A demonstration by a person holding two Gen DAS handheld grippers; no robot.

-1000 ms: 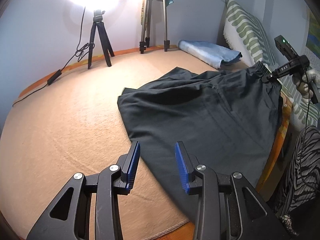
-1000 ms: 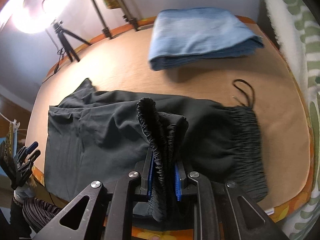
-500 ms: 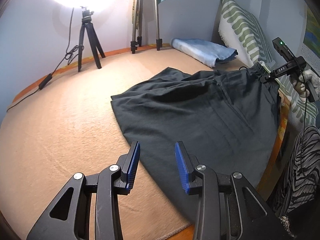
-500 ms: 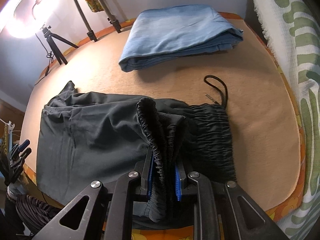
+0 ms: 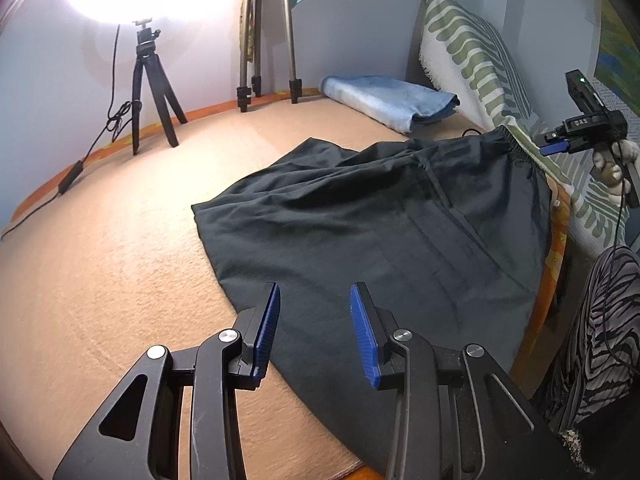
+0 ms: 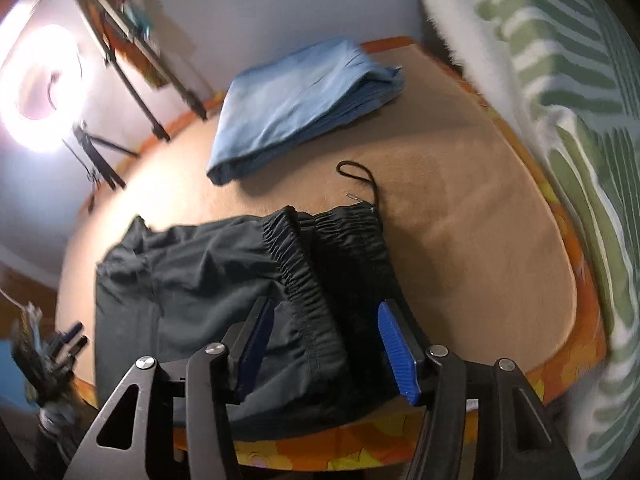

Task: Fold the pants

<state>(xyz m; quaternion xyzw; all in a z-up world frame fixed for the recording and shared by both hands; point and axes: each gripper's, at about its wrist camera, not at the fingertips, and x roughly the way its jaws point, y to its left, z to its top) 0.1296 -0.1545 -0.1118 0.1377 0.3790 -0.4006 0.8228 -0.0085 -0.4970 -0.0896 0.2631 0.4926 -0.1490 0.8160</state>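
Dark grey pants (image 5: pixel 380 232) lie spread on the tan blanket, legs toward the left wrist view's foreground. My left gripper (image 5: pixel 315 292) hovers open over the hem corner, nothing between its blue pads. In the right wrist view the elastic waistband (image 6: pixel 296 264) lies slack on the bed, its black drawstring (image 6: pixel 360 176) looped beyond it. My right gripper (image 6: pixel 325 308) is opening; the waistband sits below and between the jaws, but the pads do not press it. That right gripper (image 5: pixel 554 146) also shows just past the waistband, at the right of the left wrist view.
A folded blue cloth (image 5: pixel 384 98) lies at the far end, beside a green-striped pillow (image 5: pixel 472 52). Two tripods (image 5: pixel 152 88) and a bright ring light stand on the blanket's far-left edge, with a trailing cable. A person's zebra-patterned clothing (image 5: pixel 600 320) is at the bed's orange edge.
The right gripper's jaws opened and let go of the bunched waistband, which dropped flat onto the bed. The gripper drew back from it. The left gripper stayed open.
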